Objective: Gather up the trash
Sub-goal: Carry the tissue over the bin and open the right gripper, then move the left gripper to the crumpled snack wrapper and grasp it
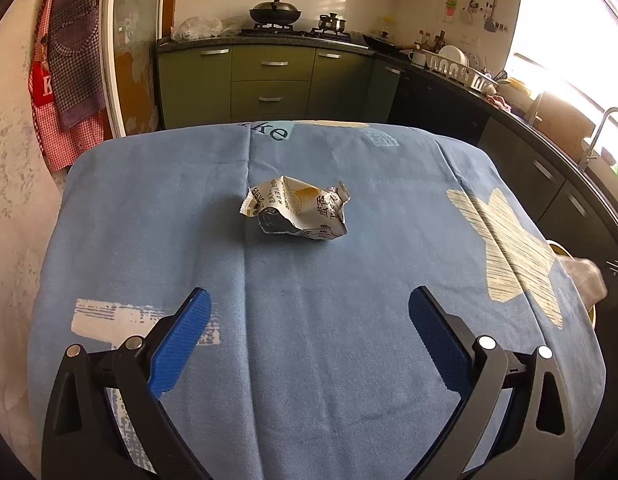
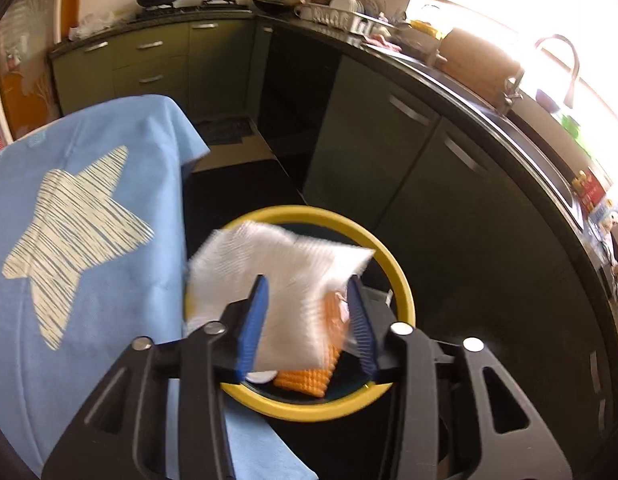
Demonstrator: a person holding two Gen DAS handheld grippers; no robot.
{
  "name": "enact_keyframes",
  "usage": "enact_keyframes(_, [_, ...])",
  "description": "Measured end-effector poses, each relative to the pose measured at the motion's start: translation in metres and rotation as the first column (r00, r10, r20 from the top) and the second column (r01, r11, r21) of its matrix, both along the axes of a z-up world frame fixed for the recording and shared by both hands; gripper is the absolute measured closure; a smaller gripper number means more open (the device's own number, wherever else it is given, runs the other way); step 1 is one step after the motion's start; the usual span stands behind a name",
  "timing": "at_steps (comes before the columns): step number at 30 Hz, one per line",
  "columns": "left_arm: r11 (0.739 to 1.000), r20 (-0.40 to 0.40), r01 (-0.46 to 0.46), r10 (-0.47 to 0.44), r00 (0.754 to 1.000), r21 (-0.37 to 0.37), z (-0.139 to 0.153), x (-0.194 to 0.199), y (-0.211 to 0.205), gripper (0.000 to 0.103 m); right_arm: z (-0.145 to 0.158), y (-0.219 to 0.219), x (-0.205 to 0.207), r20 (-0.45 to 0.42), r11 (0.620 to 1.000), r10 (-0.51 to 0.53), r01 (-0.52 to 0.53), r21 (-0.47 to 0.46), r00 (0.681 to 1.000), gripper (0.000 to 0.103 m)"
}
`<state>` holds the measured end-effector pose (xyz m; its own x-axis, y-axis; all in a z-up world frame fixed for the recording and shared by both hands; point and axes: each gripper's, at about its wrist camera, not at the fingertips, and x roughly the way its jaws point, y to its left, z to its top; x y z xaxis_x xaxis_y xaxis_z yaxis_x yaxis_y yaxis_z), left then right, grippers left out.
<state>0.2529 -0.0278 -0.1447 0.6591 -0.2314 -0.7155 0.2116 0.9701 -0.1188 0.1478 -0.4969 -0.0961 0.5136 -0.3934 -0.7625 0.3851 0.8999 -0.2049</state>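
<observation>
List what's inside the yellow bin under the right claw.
In the yellow bin: an orange textured piece and a small white round item. The white tissue, blurred between the right claw fingers, covers the rest.
</observation>
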Motion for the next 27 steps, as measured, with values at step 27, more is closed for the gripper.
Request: enact_keyframes(27, [0.998, -0.080, 0.009, -0.004, 0.997, 0.065, -0.002, 0.046, -0.017, 0.005, 0.004, 0.020, -0.063, 0.192, 0.958, 0.063, -0.114, 0.264, 0.979, 0.049])
